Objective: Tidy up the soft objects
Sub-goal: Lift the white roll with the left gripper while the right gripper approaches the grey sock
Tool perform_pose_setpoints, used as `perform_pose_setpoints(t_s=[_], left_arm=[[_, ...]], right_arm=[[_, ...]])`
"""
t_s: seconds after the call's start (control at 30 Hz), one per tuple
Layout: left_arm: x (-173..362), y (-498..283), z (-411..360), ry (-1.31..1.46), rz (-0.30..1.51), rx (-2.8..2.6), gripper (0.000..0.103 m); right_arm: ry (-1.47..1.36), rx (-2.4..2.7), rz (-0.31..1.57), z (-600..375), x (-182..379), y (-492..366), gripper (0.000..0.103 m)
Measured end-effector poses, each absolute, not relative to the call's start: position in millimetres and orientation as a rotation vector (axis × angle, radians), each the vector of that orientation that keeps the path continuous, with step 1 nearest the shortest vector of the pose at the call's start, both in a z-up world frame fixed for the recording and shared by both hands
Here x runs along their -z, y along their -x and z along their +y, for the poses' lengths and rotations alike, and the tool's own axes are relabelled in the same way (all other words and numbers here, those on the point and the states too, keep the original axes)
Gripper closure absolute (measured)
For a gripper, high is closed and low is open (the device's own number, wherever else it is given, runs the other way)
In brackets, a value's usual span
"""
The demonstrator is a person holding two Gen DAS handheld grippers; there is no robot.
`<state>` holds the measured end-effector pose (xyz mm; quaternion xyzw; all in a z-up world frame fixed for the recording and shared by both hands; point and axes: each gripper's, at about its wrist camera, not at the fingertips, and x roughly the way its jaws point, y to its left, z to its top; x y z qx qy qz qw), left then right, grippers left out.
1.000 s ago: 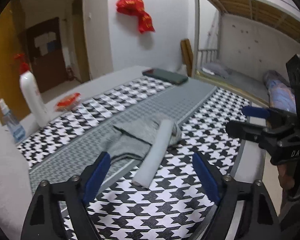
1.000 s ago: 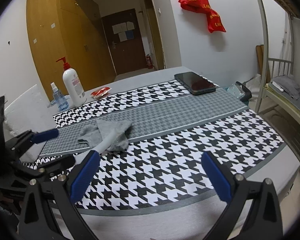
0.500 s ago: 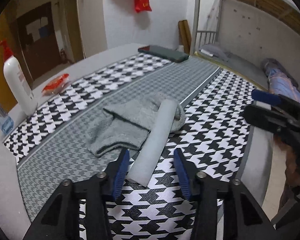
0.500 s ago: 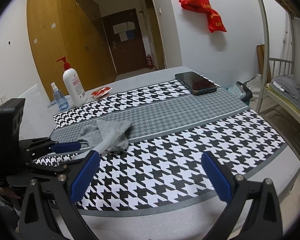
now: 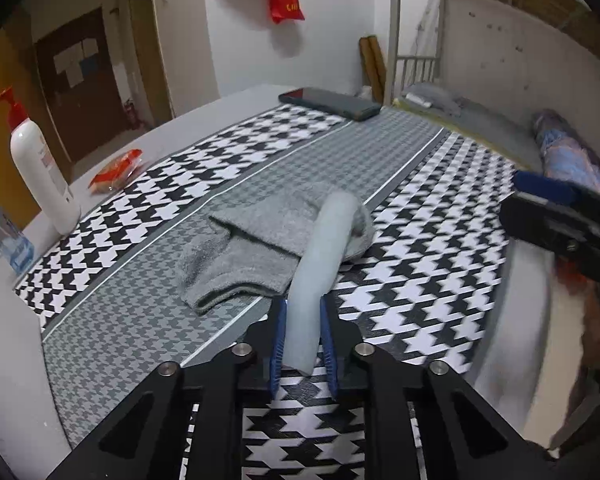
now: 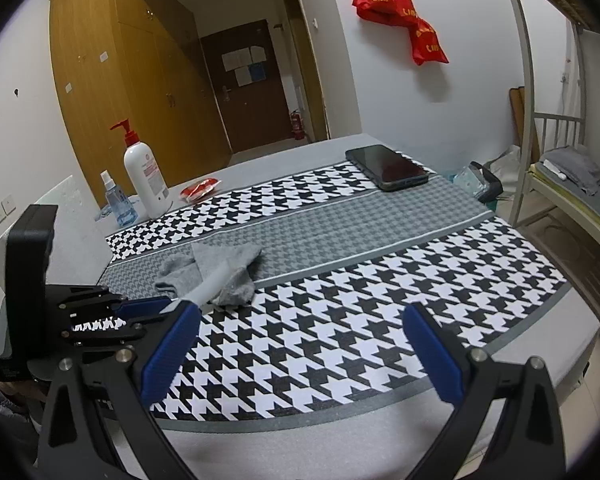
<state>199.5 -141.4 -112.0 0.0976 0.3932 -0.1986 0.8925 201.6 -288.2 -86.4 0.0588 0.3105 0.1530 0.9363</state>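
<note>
Left gripper (image 5: 303,334) closing on the near end of the pale foam roll (image 5: 320,268), blue pads (image 5: 278,340) flush against both sides of it. Pinching the roll, basically. Roll angled up toward 1 o'clock in the left wrist view, far end tucked into the grey sock (image 5: 268,240). Sock crumpled on the grey band of the houndstooth cloth (image 5: 420,280), cuff flopped out toward 8 o'clock from the roll, toe bunched up around the roll's far end.

Right gripper (image 6: 300,344) spread wide, nothing between the pads, just hanging over the near edge of the cloth. From the right wrist view, sock and roll sitting at about 10 o'clock from that gripper, well apart from it, with the left gripper's black frame poking in from 9 o'clock.

Other stuff lying around: phone (image 6: 386,168) face up at the far end of the cloth, around 12 o'clock. Pump bottle (image 6: 144,176) and small spray bottle (image 6: 116,202) side by side off the cloth at 10 o'clock, red packet (image 6: 200,190) just beside them. Red bags (image 6: 400,20) hanging on the wall. Bunk bed (image 6: 572,184) over at 3 o'clock.
</note>
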Motion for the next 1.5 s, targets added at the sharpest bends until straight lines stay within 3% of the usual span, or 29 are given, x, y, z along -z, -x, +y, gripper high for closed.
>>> perform_pose_setpoints(t_s=[0.67,1.5], left_arm=[[68,-160,-84,-0.078,0.604,0.237,0.085],[76,-199,-63,0.046,0.658,0.197,0.085]], right_arm=[[-0.074,-0.377,0.649,-252,84,-202,0.001],[-0.001,-0.415,0.706,-201,89,-247,0.0]])
